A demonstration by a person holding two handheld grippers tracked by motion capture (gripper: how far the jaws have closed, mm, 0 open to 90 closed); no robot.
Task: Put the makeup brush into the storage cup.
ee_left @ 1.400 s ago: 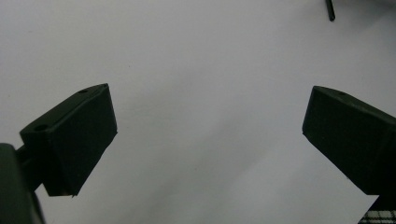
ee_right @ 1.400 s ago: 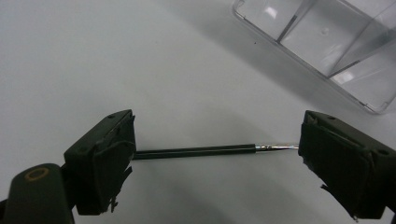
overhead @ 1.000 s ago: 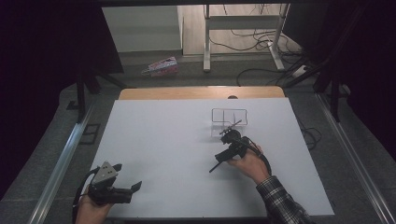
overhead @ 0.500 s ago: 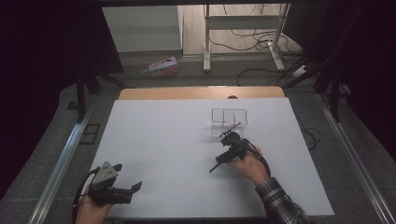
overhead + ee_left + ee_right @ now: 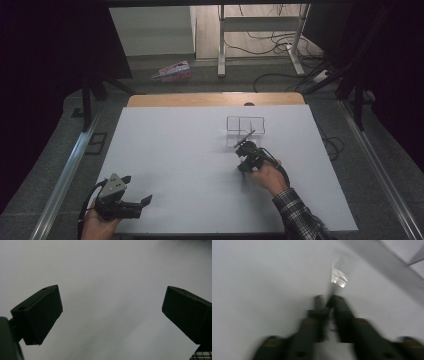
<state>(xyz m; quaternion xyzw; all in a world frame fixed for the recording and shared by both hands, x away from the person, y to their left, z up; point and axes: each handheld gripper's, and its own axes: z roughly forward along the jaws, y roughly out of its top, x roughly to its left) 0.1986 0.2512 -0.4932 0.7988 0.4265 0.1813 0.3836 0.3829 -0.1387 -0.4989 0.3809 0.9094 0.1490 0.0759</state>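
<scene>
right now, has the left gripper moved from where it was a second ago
No. The left gripper sits at the same spot, by the near left corner of the white table, with its jaws open.

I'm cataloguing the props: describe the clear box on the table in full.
The clear box looks like see-through plastic, its dark edges outlining two side-by-side compartments. It stands upright on the white table, beyond the centre. A thin dark stick slants toward its near edge; whether they touch cannot be told.
</scene>
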